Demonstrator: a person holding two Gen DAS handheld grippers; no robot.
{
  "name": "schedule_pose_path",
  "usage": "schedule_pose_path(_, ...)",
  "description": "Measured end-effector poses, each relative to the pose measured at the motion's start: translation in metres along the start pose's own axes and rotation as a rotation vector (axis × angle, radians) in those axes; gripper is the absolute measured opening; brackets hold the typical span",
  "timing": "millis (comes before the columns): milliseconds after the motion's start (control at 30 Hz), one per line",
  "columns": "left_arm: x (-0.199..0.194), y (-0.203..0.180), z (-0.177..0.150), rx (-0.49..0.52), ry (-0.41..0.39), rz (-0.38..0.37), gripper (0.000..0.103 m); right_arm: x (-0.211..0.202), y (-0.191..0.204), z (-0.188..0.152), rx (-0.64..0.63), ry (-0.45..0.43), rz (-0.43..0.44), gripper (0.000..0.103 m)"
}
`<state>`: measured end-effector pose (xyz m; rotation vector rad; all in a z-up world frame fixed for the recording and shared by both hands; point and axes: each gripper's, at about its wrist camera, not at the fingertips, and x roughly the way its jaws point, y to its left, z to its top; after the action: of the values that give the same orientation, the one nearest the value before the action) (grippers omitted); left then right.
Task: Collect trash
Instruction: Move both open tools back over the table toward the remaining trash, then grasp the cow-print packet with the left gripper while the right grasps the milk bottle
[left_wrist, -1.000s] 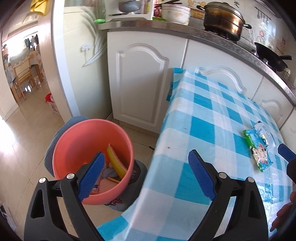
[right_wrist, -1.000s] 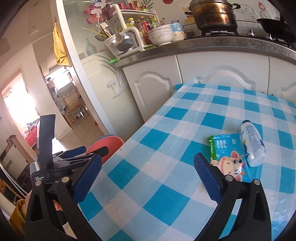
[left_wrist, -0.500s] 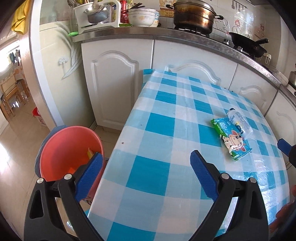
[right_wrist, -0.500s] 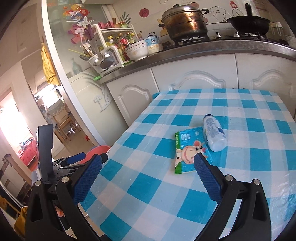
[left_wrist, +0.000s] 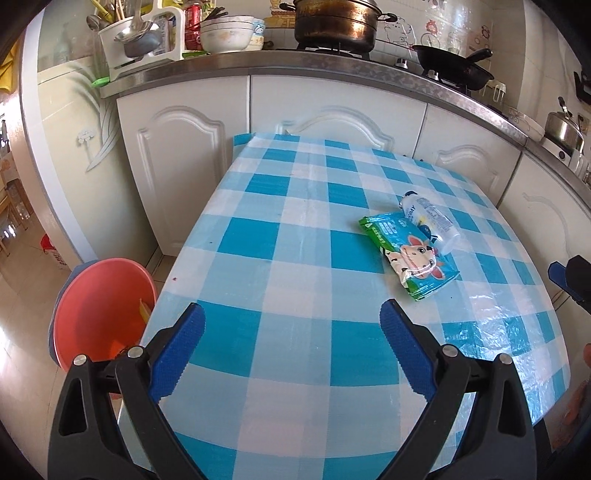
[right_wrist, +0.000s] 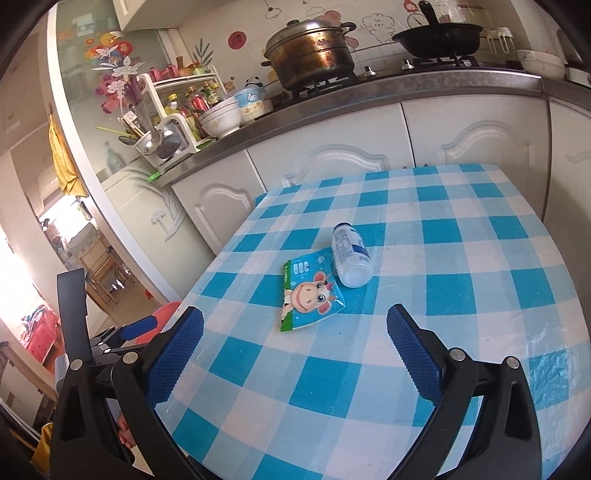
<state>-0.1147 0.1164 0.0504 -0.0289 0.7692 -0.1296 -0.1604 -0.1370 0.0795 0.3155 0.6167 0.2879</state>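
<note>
Left-wrist view, left to right. A round, smooth pink plastic bin (left_wrist: 101, 314) stands on the tiled floor at about 8 o'clock, touching the table's left edge, mouth upward, with scraps inside. The table (left_wrist: 280, 266) carries a glossy blue-and-white checked plastic cloth, wrinkled at its right corner. The left gripper (left_wrist: 291, 325) hangs above the near edge with its ribbed blue pads spread wide and nothing between them. At 2 o'clock from it lies a flat green-and-blue snack wrapper (left_wrist: 408, 254) printed with a cartoon animal; its long axis runs from 11 to 5 o'clock. Touching the wrapper's far side lies a small white plastic bottle (left_wrist: 430, 221) on its side, cap toward 11 o'clock, base toward 5 o'clock. Bare cloth surrounds both pieces on every side.

Right-wrist view. The right gripper (right_wrist: 295, 328) likewise stands wide apart and empty, the wrapper (right_wrist: 310, 295) just beyond its pads, the bottle (right_wrist: 349, 254) beside it with its cap pointing to 12 o'clock. White panelled cabinets (right_wrist: 369, 162) bound the table's far edge.
</note>
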Motion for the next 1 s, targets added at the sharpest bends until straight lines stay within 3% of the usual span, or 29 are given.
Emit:
schedule_pose_path(200,0.009,-0.019,0.000,0.014,0.023,-0.072,0.096,0.002,-0.029,-0.004,0.090,0.032,-0.012,0.098)
schedule_pose_path(500,0.030,-0.058,0.002,0.053,0.066,-0.190,0.096,0.013,-0.051,0.010,0.111,0.057,-0.055,0.098)
schedule_pose_path(700,0.049,-0.084,0.006,0.093,0.094,-0.204,0.096,0.034,-0.065,0.026,0.139,0.063,-0.038,0.098)
schedule_pose_path(1000,0.079,-0.096,0.021,0.075,0.115,-0.178,0.096,0.073,-0.067,0.050,0.125,0.098,0.016,0.098)
